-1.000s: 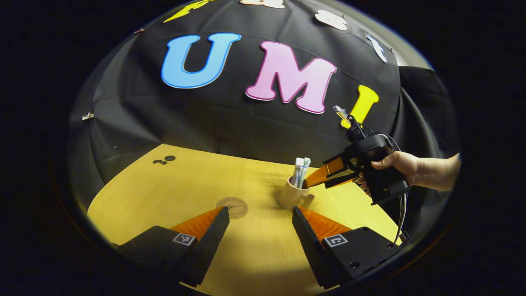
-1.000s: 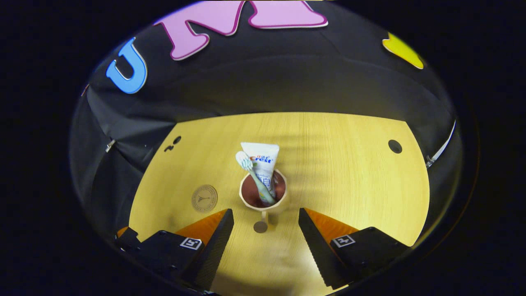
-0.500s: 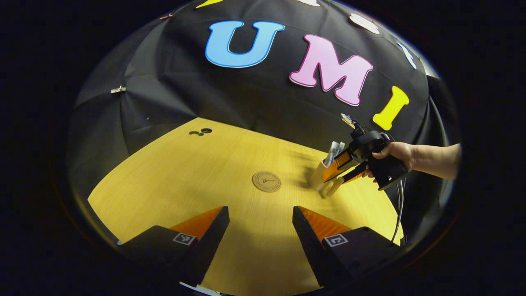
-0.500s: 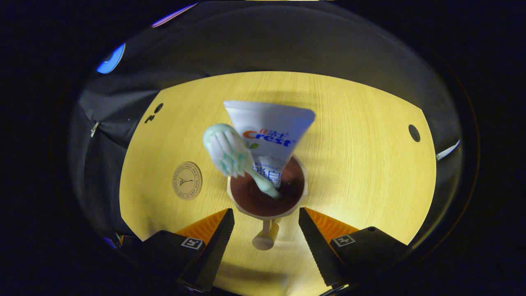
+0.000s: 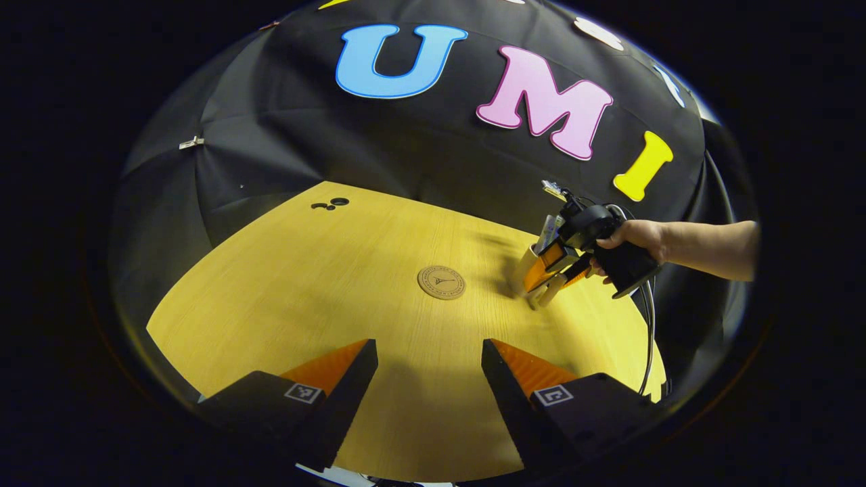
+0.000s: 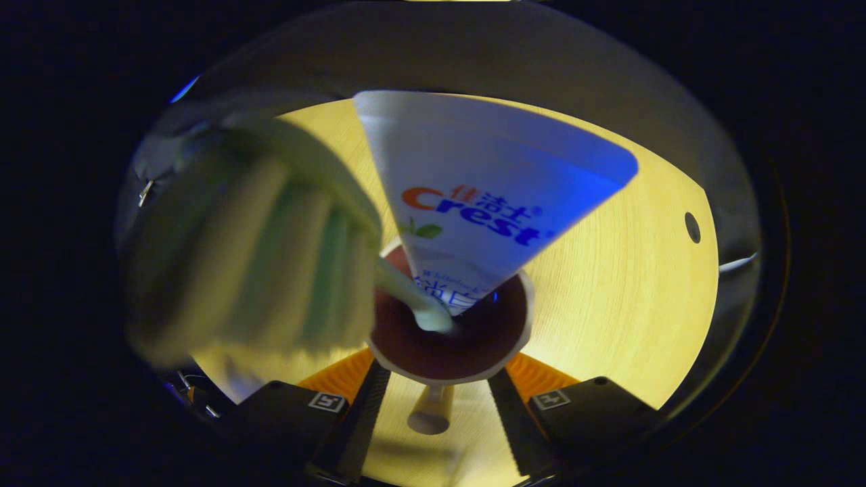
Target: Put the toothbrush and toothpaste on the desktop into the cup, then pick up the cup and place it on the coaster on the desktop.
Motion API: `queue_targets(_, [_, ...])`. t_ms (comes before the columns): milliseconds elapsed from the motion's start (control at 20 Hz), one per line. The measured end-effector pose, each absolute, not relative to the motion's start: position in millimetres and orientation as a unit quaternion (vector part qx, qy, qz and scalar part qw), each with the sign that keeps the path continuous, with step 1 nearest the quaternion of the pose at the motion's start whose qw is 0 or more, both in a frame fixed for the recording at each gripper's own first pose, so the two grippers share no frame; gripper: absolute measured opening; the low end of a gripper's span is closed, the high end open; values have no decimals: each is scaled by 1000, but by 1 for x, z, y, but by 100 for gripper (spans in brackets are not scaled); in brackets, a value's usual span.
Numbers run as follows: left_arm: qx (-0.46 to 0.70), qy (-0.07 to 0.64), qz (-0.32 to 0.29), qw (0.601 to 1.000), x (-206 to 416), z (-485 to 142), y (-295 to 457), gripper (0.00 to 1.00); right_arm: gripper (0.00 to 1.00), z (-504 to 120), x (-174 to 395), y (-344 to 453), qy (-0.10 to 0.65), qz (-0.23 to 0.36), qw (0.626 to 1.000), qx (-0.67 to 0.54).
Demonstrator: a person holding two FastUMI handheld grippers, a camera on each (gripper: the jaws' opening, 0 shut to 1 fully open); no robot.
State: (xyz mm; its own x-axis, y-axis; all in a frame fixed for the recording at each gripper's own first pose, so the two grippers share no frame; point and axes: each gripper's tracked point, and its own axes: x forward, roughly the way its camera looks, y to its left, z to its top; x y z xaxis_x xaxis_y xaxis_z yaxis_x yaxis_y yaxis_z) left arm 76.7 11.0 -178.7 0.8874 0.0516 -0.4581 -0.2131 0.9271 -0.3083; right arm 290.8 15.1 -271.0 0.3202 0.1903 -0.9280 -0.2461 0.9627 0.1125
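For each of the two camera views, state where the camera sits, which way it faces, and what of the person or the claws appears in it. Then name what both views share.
Left gripper view: rides on the left claw, raised above the near desk edge, facing across the desk toward the coaster; its fingers stand apart, and a hand holds the right claw at the cup.
Right gripper view: rides on the right claw, looking down into the cup; the toothbrush and toothpaste loom close.
Shared: the cup, its contents, the desk.
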Motion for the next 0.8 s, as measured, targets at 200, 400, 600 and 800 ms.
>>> queue_targets(200, [-171,240,60,954,74,-187,1,98,58,-271,292,15,570,127,812,-5])
queue_targets(400, [-168,249,55,952,74,-190,-6,98,34,-271,294,16,563,120,817,-8])
queue_targets(600, [-168,249,52,952,74,-191,-11,98,29,-271,294,16,556,118,822,-23])
queue_targets(800, [-164,257,52,951,71,-196,-14,98,27,-271,292,16,546,126,828,-30])
